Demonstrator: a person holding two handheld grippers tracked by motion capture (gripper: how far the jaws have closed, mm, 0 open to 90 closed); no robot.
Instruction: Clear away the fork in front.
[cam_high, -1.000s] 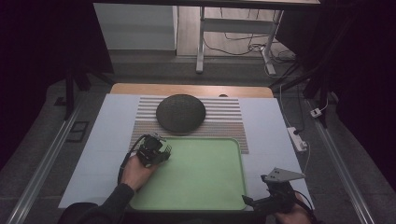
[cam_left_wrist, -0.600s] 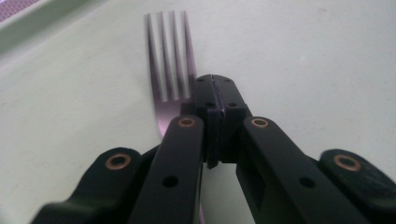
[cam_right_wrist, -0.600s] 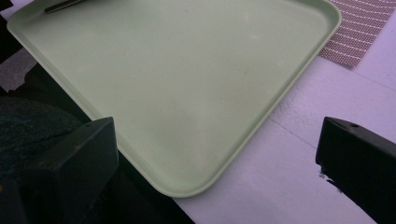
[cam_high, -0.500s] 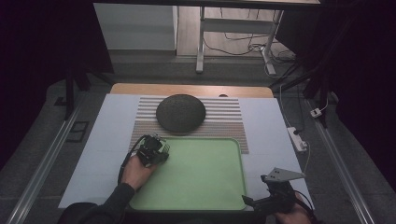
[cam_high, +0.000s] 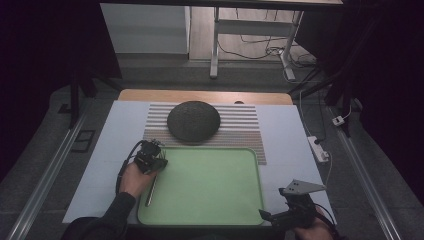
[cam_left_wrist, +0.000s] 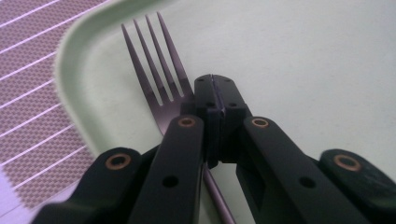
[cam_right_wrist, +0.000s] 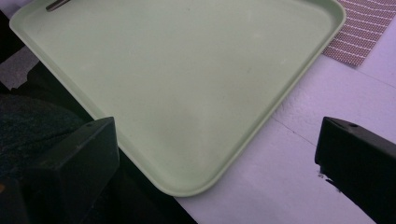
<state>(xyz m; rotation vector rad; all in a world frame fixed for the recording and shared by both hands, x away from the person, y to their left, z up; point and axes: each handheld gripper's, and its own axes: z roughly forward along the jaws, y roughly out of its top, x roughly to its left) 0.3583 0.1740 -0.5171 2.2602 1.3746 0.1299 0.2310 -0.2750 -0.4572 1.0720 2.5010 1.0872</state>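
In the high view, the left gripper (cam_high: 150, 159) is seen at the left edge of the green tray (cam_high: 220, 210), and a thin dark fork (cam_high: 150, 191) is made out only as a slim line running from below the gripper toward the near edge of the tray, along its left rim. In the left gripper view the fork (cam_left_wrist: 161, 91) is shown close up: four tines are pointed away from the camera toward the tray's rounded far-left corner, the long axis is laid roughly parallel to the left rim, and the handle is passed under the jaws toward the person. The jaws are brought fully together, with the fork's neck just beside and beneath them; whether it is pinched cannot be told. The striped mat (cam_left_wrist: 32, 70) is seen past the rim. In the right gripper view the tray's bare floor (cam_right_wrist: 187, 93) is spread out on the white surface (cam_right_wrist: 289, 177), and the right gripper (cam_high: 292, 212) is held with its jaws wide apart and nothing between them. No writing can be read.
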